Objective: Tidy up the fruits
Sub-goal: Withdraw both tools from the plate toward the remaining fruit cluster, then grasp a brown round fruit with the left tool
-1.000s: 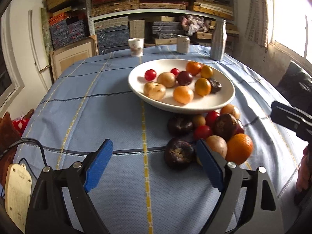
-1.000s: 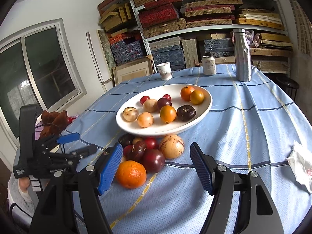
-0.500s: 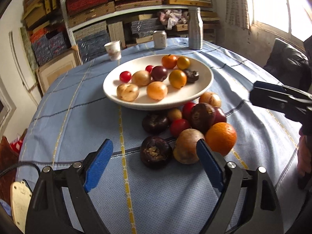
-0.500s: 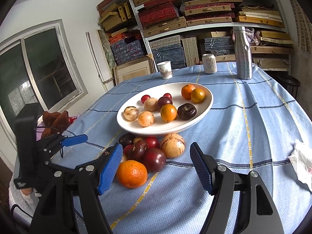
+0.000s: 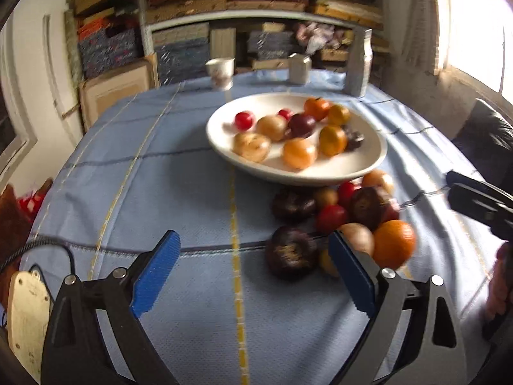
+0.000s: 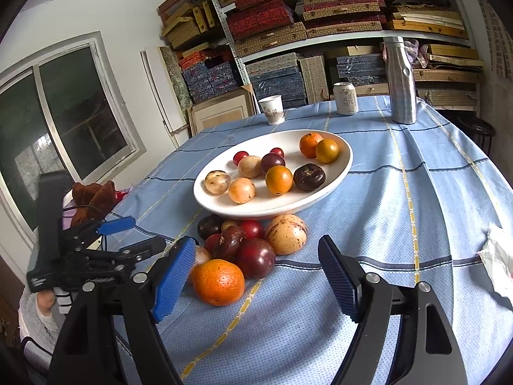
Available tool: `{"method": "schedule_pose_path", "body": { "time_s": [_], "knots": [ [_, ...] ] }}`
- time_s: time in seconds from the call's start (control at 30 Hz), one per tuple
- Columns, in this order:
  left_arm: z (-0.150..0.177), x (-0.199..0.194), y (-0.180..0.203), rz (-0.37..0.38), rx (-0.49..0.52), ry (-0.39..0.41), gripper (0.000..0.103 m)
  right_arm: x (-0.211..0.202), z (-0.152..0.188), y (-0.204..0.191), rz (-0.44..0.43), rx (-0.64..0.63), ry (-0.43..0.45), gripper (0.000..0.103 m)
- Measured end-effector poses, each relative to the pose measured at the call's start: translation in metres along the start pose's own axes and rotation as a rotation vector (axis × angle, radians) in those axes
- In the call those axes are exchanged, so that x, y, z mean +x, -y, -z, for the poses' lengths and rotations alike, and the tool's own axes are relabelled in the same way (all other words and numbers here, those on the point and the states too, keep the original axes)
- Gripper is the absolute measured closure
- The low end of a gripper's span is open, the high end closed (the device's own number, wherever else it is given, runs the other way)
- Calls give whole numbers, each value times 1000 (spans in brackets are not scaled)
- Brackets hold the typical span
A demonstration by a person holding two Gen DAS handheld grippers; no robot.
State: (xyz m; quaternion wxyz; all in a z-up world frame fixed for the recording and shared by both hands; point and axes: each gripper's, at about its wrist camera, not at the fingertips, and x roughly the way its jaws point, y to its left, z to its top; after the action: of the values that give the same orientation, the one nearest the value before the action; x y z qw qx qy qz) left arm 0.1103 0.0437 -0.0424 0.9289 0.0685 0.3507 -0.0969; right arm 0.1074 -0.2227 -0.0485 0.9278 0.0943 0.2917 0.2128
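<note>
A white plate (image 5: 368, 166) (image 6: 340, 173) on the blue tablecloth holds several fruits: oranges, tan ones, small red ones and dark purple ones. In front of it lies a loose pile with an orange (image 6: 218, 282) (image 5: 392, 247), a purple plum (image 6: 256, 256), a speckled tan fruit (image 6: 287, 234) and a dark purple fruit (image 5: 290, 252). My left gripper (image 5: 252, 240) (image 6: 138, 234) hovers left of the pile. Its jaws are opening and hold nothing, and the dark fruit lies just ahead by its right finger. My right gripper (image 6: 256, 247) faces the pile, its jaws opening and empty.
At the table's far side stand a paper cup (image 6: 272, 109), a can (image 6: 344, 98) and a steel bottle (image 6: 400, 80). A crumpled tissue (image 6: 497, 263) lies at the right edge. Shelves of stacked boxes fill the wall behind. A person's hand holds each gripper.
The left wrist view swung toward the pile, then back, and is now blurred. Both pairs of jaws stand slightly wider. No fruit has moved.
</note>
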Motion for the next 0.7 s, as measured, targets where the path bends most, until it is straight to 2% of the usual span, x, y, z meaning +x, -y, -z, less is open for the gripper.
{"method": "schedule_pose_path", "body": {
  "time_s": [0.07, 0.13, 0.27, 0.37, 0.4, 0.5, 0.7],
  "knots": [
    [2, -6, 18, 32, 89, 26, 12, 0, 0, 1, 1, 1, 3, 24],
    [3, -4, 34, 31, 165, 15, 12, -1, -1, 2, 3, 6, 8, 24],
    [1, 10, 41, 60, 199, -48, 12, -2, -1, 5, 5, 22, 11, 21],
    [1, 22, 42, 103, 196, -107, 34, -1, -1, 7, 6, 31, 11, 17],
    [2, 23, 44, 125, 199, -116, 38, -1, -2, 7, 5, 32, 10, 17],
    [1, 26, 49, 141, 216, -117, 46, 0, -1, 7, 5, 33, 7, 17],
    [-3, 38, 56, 171, 229, -153, 51, 0, -1, 10, 5, 43, 7, 17]
  ]
}}
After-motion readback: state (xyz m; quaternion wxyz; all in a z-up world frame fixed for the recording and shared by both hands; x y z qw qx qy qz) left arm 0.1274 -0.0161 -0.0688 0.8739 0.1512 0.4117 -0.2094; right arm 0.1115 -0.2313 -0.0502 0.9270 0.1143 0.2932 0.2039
